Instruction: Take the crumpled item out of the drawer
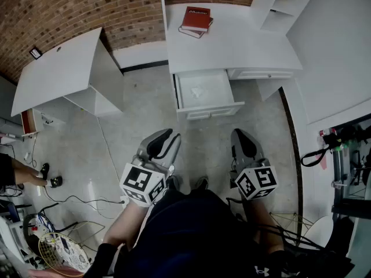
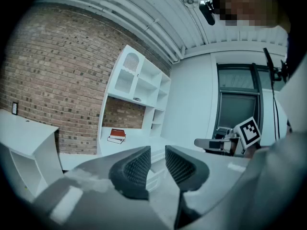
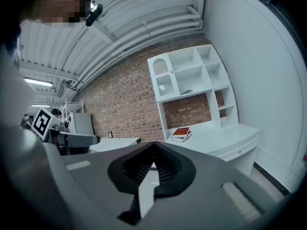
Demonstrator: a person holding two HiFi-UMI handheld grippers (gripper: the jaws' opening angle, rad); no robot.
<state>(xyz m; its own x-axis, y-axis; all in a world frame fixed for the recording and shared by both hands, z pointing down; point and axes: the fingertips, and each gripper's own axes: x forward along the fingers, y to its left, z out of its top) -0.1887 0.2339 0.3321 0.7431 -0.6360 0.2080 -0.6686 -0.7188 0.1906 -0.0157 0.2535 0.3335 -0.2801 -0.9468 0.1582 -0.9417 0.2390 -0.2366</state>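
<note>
The crumpled white item is lying inside the open drawer under the white tabletop, well apart from both grippers. The reach is not yet beginning. The left gripper is standing partly open, empty; the right gripper is pressing its jaws together, empty. The next move is probably calling for advancing the open gripper down into the drawer

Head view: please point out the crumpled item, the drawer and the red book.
crumpled item (image 1: pixel 197 91), head view, its middle.
drawer (image 1: pixel 211 110), head view, front panel.
red book (image 1: pixel 196 18), head view, top cover.
</note>
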